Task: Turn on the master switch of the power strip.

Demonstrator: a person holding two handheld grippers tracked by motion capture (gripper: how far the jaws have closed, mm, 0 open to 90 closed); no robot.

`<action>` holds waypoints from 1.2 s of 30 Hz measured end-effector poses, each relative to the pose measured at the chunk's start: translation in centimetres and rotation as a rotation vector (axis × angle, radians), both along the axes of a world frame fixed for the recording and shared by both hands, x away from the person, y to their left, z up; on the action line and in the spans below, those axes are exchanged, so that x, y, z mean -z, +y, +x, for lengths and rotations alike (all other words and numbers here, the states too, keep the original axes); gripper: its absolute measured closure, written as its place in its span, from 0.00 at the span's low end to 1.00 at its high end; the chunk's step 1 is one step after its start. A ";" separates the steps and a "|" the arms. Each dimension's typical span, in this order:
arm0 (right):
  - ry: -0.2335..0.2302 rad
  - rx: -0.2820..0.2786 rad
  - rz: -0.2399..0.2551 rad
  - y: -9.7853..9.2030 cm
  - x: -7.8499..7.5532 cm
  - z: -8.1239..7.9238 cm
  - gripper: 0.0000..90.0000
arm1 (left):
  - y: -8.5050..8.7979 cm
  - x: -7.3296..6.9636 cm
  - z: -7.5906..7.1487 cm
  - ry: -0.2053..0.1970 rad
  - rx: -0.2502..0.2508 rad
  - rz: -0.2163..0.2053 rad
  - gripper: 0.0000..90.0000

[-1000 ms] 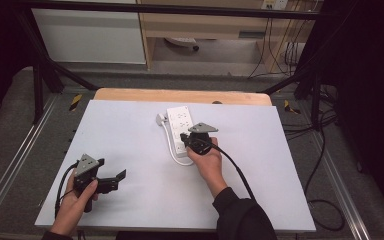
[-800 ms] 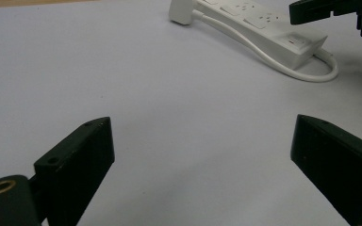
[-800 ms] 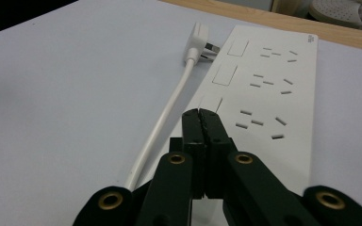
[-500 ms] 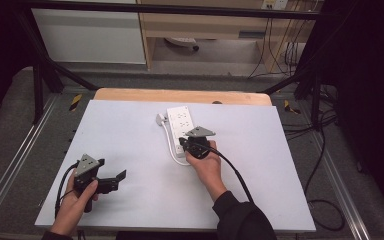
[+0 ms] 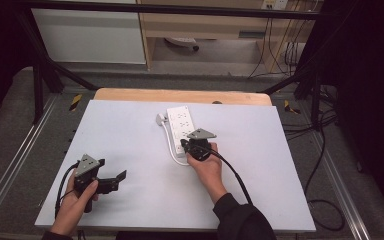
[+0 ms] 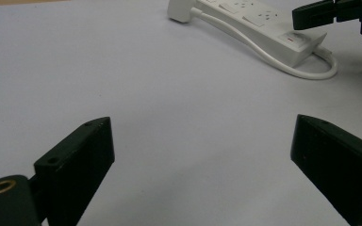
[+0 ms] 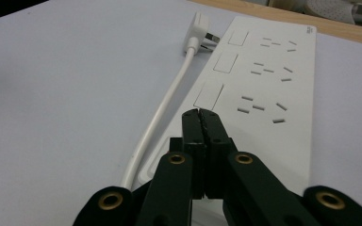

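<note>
The right claw (image 5: pixel 184 146) has its jaws pressed together, tips pointing away from the person, forearm stretched forward. The left claw (image 5: pixel 121 176) sits low near the person, jaws spread wide.

The right tongs (image 5: pixel 184 146) hover over the near end of the white power strip (image 5: pixel 180 123); the left tongs (image 5: pixel 121 176) rest well apart, low over the table (image 5: pixel 260 165)

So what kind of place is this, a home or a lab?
Probably a lab or test bench: a table framed by metal rails, a power strip on it, and loose cables on the floor.
</note>
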State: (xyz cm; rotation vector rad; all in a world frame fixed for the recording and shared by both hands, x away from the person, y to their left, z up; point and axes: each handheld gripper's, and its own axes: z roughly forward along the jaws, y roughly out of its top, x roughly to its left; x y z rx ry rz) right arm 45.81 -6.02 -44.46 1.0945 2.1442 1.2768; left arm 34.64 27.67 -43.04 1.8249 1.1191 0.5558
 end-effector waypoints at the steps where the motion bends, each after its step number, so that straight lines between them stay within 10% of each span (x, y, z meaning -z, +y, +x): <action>1: -0.002 -0.002 -0.003 0.0 0.0 0.0 1.00 | 0.0 0.0 0.0 0.000 0.001 0.001 0.07; 36: 0.013 -0.007 -0.015 0.1 0.3 -0.2 1.00 | 0.0 0.0 0.0 0.003 0.003 0.003 0.07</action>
